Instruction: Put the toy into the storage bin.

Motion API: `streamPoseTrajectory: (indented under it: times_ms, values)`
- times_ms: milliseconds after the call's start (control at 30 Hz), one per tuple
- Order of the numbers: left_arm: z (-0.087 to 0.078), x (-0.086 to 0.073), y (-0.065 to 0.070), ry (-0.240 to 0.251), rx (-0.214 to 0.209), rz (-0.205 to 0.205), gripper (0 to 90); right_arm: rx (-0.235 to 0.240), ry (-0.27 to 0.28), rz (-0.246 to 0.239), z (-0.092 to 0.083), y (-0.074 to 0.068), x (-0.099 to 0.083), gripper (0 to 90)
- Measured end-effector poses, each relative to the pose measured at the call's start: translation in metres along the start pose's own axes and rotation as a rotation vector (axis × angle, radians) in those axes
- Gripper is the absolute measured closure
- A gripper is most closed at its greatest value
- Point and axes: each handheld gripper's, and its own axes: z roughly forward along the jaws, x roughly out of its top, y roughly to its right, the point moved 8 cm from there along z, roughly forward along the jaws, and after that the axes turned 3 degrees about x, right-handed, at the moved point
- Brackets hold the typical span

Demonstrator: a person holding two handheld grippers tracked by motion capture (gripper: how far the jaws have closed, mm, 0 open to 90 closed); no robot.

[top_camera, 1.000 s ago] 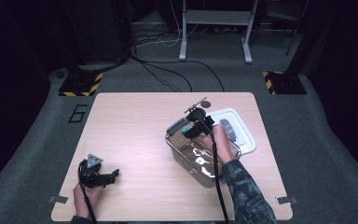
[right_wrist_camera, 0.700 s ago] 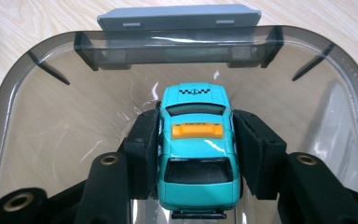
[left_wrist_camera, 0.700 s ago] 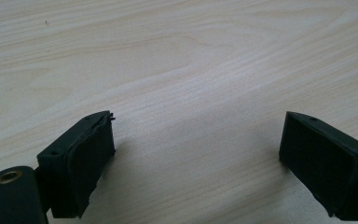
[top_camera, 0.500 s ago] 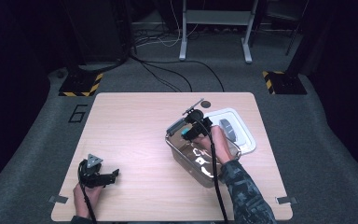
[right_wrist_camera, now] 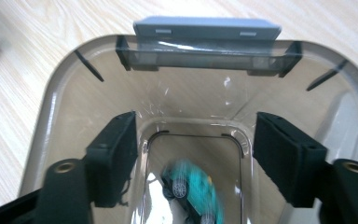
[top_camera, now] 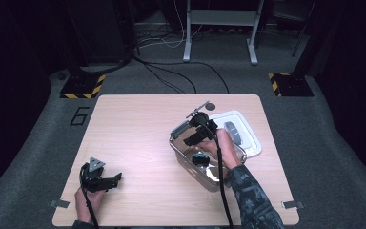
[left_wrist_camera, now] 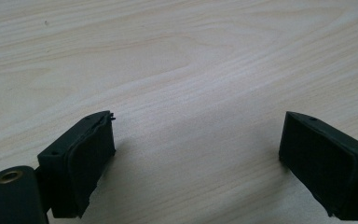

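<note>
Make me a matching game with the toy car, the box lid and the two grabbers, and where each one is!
Things:
1. teal toy car
2. white lid
3. left gripper
4. right gripper

Places:
A. above the clear box, jaws apart
B. near the table's front left corner
C. inside the clear box
D. flat on the table behind the box

Pairs: 1-C, 2-D, 3-B, 4-A

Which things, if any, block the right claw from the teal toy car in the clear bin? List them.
Nothing visible blocks it. The right claw hangs over the open-topped clear bin, its jaws just opened and empty, and the teal toy car sits below on the bin floor. The lid lies beside the bin.
</note>
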Motion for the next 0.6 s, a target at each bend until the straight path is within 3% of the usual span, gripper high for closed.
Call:
streamPoseTrajectory:
  times_ms: [200,600]
  values:
    - [0.000,0.000,0.000,-0.002,0.000,0.000,10.0,-0.006,0.068,0.006,-0.018,0.004,-0.002,15.3]
    - [0.000,0.000,0.000,-0.002,0.000,0.000,10.0,-0.049,0.166,0.045,-0.058,0.028,-0.016,7.0]
